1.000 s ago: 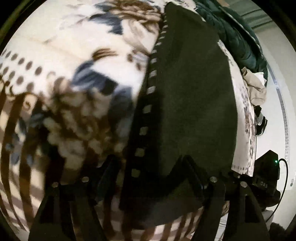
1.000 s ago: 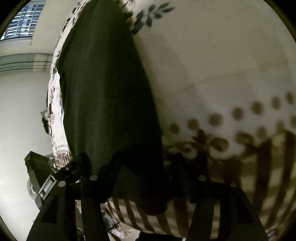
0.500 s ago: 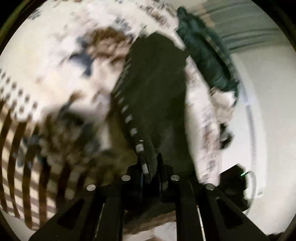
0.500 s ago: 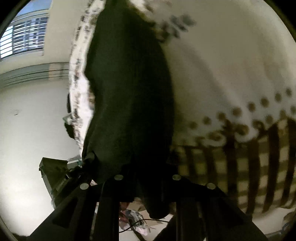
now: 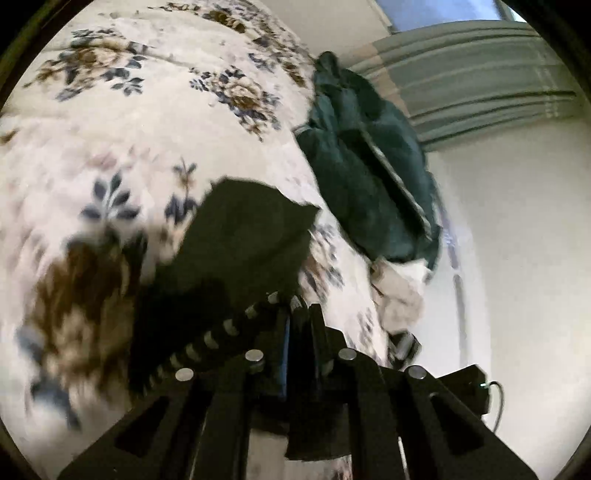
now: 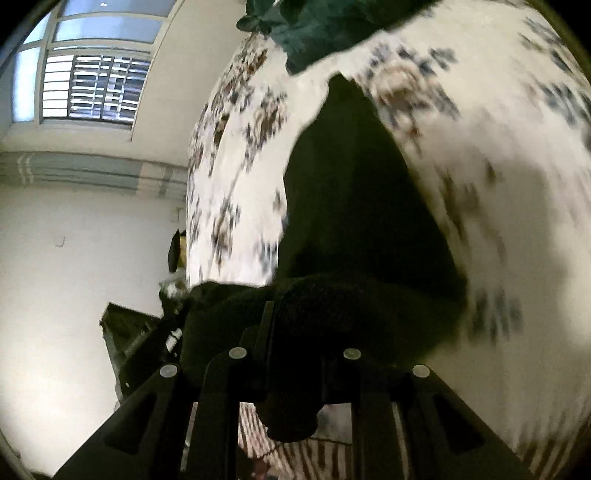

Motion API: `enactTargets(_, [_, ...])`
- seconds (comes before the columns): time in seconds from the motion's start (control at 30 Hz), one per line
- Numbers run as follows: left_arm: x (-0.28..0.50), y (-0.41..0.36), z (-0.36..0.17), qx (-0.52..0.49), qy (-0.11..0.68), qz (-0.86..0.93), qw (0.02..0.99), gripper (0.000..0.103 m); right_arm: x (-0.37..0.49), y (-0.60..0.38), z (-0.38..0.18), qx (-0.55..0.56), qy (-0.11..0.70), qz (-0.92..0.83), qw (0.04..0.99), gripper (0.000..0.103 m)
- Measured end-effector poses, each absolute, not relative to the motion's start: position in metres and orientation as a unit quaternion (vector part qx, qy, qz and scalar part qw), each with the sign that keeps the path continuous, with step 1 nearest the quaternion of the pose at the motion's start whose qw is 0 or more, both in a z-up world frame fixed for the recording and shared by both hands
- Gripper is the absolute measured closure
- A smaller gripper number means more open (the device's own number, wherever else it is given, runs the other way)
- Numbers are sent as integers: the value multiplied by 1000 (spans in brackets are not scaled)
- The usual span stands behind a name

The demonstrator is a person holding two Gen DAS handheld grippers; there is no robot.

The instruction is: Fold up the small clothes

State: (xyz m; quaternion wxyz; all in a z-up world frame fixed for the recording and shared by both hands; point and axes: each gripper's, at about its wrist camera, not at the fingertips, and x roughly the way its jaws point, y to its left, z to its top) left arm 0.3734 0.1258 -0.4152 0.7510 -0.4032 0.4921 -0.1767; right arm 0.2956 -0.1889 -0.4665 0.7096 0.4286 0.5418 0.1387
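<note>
A small dark garment [image 5: 240, 243] with a dashed white trim along one edge lies on a floral blanket [image 5: 110, 129]. My left gripper [image 5: 301, 314] is shut on its trimmed near edge and holds that edge lifted. In the right wrist view the same dark garment [image 6: 354, 206] stretches away over the blanket [image 6: 498, 184]. My right gripper [image 6: 295, 325] is shut on its near edge, which bunches over the fingers. The far end of the garment rests on the blanket.
A dark green jacket [image 5: 369, 177] lies heaped at the far right of the bed, also seen in the right wrist view [image 6: 317, 26]. A pale cloth [image 5: 399, 291] lies below it. A black device [image 5: 465, 387] stands by the bed. White wall and window [image 6: 92, 88] beyond.
Both grippers went from open over the flat garment to shut on its near edge, then lifted it and carried it forward. The garment now folds up from the blanket.
</note>
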Motion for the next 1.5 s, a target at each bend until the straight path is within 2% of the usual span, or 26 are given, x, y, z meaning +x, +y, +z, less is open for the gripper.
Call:
enactTargets(0.17, [451, 134, -459, -428, 497, -135, 743, 96, 413, -187, -503, 421, 543, 124, 716, 85])
enactTargets(0.27, [495, 138, -486, -440, 503, -122, 734, 91, 482, -189, -533, 429, 549, 109, 709, 85])
enactTargets(0.33, [511, 147, -498, -457, 510, -108, 721, 67, 524, -194, -558, 443, 569, 107, 684, 73])
enactTargets(0.4, [504, 160, -495, -474, 491, -109, 723, 48, 538, -201, -570, 462, 581, 103, 662, 52])
enactTargets(0.47, [491, 167, -489, -469, 480, -111, 732, 47, 538, -211, -563, 469, 566, 120, 667, 44])
enactTargets(0.5, [485, 166, -487, -451, 491, -110, 737, 47, 533, -215, -558, 469, 560, 130, 670, 36])
enactTargets(0.53, [480, 162, -486, -424, 502, -110, 745, 47, 526, -221, -550, 455, 557, 132, 682, 34])
enactTargets(0.67, [481, 126, -500, -304, 556, -117, 765, 47, 511, -214, -546, 325, 600, 109, 722, 34])
enactTargets(0.77, [491, 95, -517, -227, 572, -123, 779, 48, 521, -205, -567, 302, 618, 112, 717, 34])
enactTargets(0.8, [495, 84, -520, -197, 570, -129, 787, 54, 528, -202, -575, 302, 619, 111, 717, 34])
enactTargets(0.83, [497, 78, -523, -177, 567, -135, 793, 87, 531, -199, -579, 300, 616, 115, 719, 39])
enactTargets(0.87, [500, 73, -525, -159, 568, -138, 796, 103, 538, -195, -583, 296, 610, 123, 724, 47])
enactTargets(0.9, [502, 70, -524, -151, 565, -142, 799, 102, 541, -191, -585, 292, 611, 127, 724, 80])
enactTargets(0.93, [501, 71, -521, -151, 558, -143, 803, 102, 545, -189, -587, 283, 615, 116, 727, 90])
enactTargets(1.1, [514, 88, -500, -158, 528, -140, 823, 102, 530, -207, -558, 287, 571, 92, 764, 91])
enactTargets(1.17, [531, 94, -513, -152, 539, -120, 820, 103, 529, -216, -556, 275, 563, 66, 777, 91])
enactTargets(1.27, [549, 108, -537, -155, 576, -93, 797, 102, 543, -225, -584, 281, 589, 41, 757, 91])
enactTargets(1.33, [544, 118, -534, -183, 581, -97, 787, 98, 554, -228, -602, 279, 620, 46, 732, 87])
enactTargets(1.37, [537, 123, -528, -194, 579, -101, 785, 92, 555, -231, -601, 284, 622, 49, 728, 82])
enactTargets(1.4, [524, 129, -519, -216, 571, -109, 785, 71, 553, -238, -595, 291, 619, 56, 728, 67])
enactTargets(1.43, [506, 136, -508, -239, 557, -114, 787, 41, 552, -242, -590, 292, 616, 66, 729, 49])
enactTargets(1.47, [492, 141, -501, -260, 545, -117, 788, 30, 549, -247, -584, 291, 615, 75, 729, 43])
enactTargets(1.5, [476, 146, -495, -285, 533, -119, 788, 26, 546, -251, -578, 288, 615, 83, 730, 35])
